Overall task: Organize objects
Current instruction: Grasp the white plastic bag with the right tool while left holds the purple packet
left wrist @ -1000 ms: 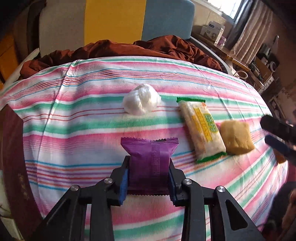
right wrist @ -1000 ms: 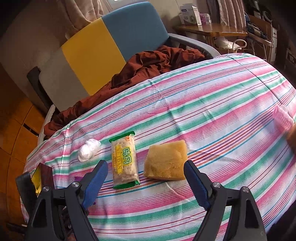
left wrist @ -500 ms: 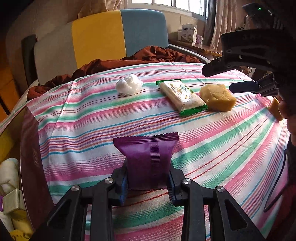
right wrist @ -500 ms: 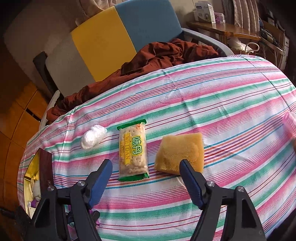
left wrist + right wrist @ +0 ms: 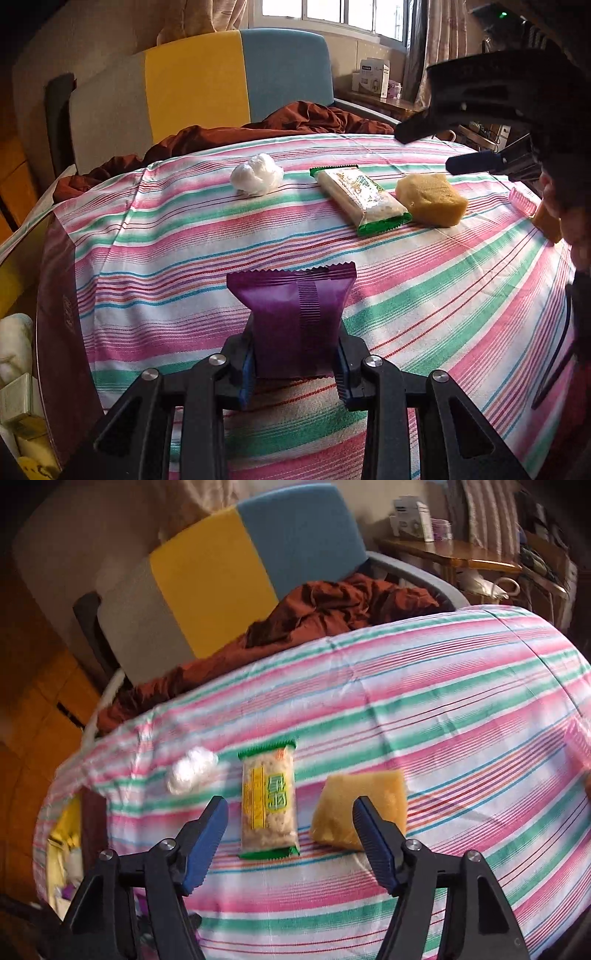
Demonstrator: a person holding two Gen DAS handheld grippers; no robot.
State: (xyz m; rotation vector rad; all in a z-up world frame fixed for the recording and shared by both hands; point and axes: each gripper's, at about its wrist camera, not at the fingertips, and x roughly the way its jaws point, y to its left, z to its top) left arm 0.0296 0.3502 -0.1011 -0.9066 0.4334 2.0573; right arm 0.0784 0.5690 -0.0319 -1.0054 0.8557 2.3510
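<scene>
Right gripper [image 5: 290,840] lines up over the green-edged clear cracker packet [image 5: 268,804]

The packet lies dead ahead between its closing, still-empty jaws, long axis along the fingers; the left gripper [image 5: 293,363], farther off, clamps a purple foil snack pouch [image 5: 293,314].

Two snack packets [image 5: 293,314] [image 5: 364,199], one sponge [image 5: 430,199], one wad [image 5: 256,179].

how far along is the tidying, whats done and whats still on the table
Done: the box at the table's left edge already holds a few items. In hand: the left gripper is shut on the purple packet; the right gripper is closing around the green cracker pack, fingers not yet touching. Left on the striped cloth: the white wad, the cracker pack and the yellow sponge.
</scene>
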